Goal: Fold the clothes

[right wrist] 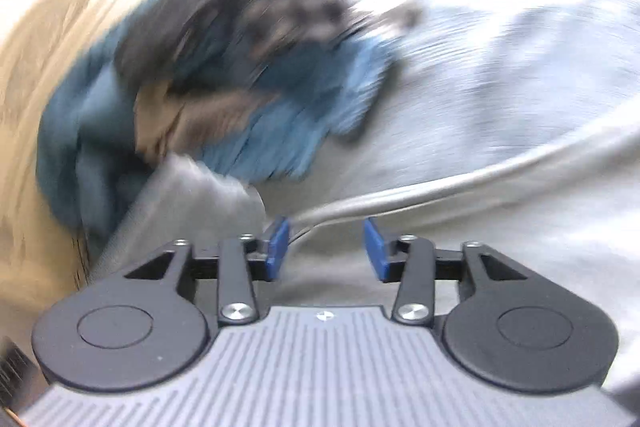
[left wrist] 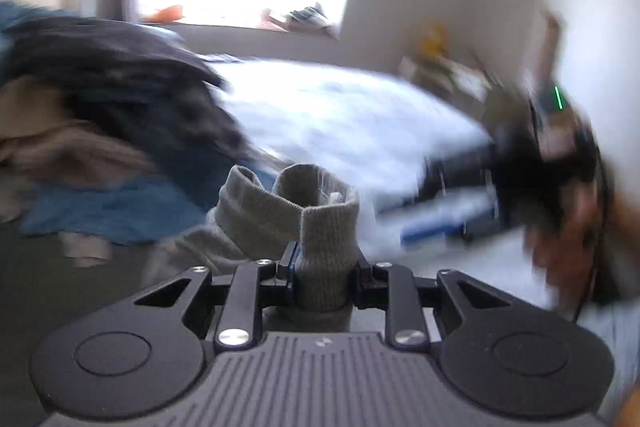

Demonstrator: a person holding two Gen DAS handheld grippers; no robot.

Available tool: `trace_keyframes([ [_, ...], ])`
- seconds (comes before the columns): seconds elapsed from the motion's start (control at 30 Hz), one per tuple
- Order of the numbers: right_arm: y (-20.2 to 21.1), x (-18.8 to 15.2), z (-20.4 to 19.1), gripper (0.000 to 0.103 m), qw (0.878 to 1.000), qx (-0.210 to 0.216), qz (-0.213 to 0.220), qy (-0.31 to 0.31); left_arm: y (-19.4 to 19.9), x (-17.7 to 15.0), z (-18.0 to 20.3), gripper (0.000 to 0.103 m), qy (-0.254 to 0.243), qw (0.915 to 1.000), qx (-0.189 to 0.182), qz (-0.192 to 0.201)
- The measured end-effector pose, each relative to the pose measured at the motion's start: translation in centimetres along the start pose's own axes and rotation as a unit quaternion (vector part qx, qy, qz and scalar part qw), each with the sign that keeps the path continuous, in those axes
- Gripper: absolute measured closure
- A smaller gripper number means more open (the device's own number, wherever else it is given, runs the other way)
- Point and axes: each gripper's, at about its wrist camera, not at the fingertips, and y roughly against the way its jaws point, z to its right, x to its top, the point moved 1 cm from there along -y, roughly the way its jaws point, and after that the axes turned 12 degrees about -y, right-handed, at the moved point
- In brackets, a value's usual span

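Counted: two grippers, one grey garment, one heap of clothes, one bed.

One gripper (left wrist: 323, 267) is seen clamped on one grey garment (left wrist: 316, 227); a second gripper (right wrist: 326, 247) is seen with jaws apart. In the heap (right wrist: 224, 67), far left, three kinds are made out: one blue, one dark patterned, one tan. One bed (left wrist: 340, 115) is seen; blur prevents a finer count.

Left tongs (left wrist: 323, 263) are clamped tight, while right tongs (right wrist: 326, 247) hang with jaws spread apart.
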Motion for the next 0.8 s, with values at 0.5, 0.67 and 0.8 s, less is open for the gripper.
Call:
trace_keyframes([
  [0.5, -3.1, 2.2, 5.1, 0.036, 0.996, -0.002, -0.077, -0.042, -0.3, -2.7, 7.2, 0.050, -0.148, 0.9774, -0.107, -0.106],
  [0.67, -5.7, 0.5, 2.7, 0.071, 0.990, -0.019, -0.139, 0.033, -0.4, -2.1, 5.9, 0.049, -0.103, 0.9820, -0.101, -0.122],
  [0.8, -2.3, -0.5, -0.5, 0.089, 0.991, -0.006, -0.117, 0.069, -0.4, -1.5, 5.0, 0.049, -0.072, 0.9841, -0.113, -0.117],
])
